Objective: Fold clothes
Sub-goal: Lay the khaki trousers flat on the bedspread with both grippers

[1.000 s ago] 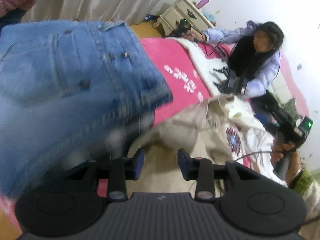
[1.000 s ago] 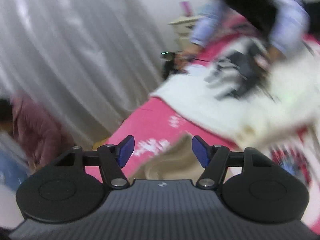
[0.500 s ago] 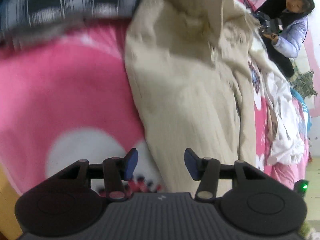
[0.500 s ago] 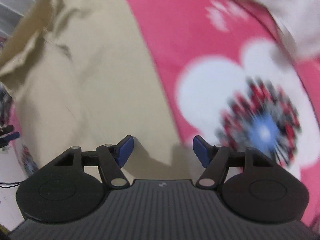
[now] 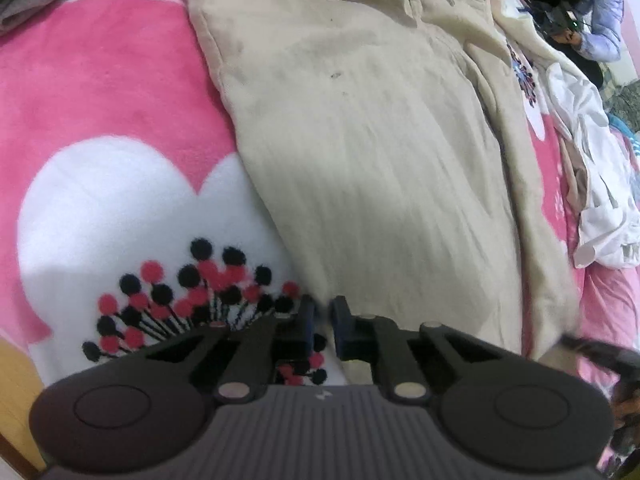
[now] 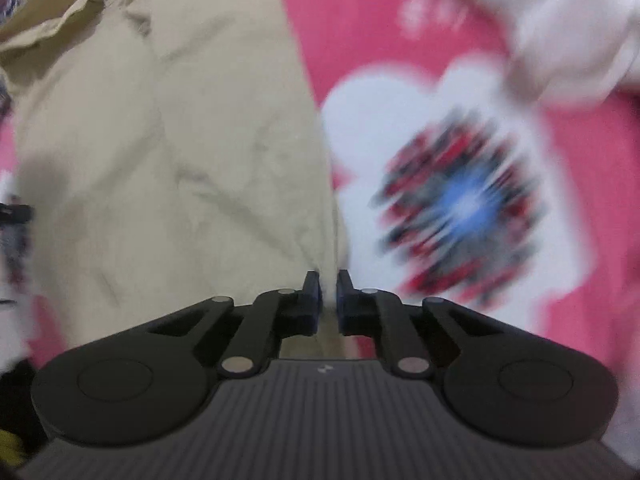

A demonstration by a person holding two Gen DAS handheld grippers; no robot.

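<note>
Beige trousers (image 5: 360, 160): soft, limp, light; left gripper (image 5: 322, 320) and right gripper (image 6: 328, 296) each pinched on a hem corner.

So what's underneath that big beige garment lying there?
The beige garment lies on a pink blanket printed with white flowers, which shows along both its sides. Whatever is directly beneath the cloth is covered. Each claw pinches a near corner: left claw, right claw.

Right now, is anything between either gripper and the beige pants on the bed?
Nothing visible. The left gripper is shut at the near left edge of the beige pants, and the right gripper is shut on the right edge. Only the pink blanket lies around them.
</note>
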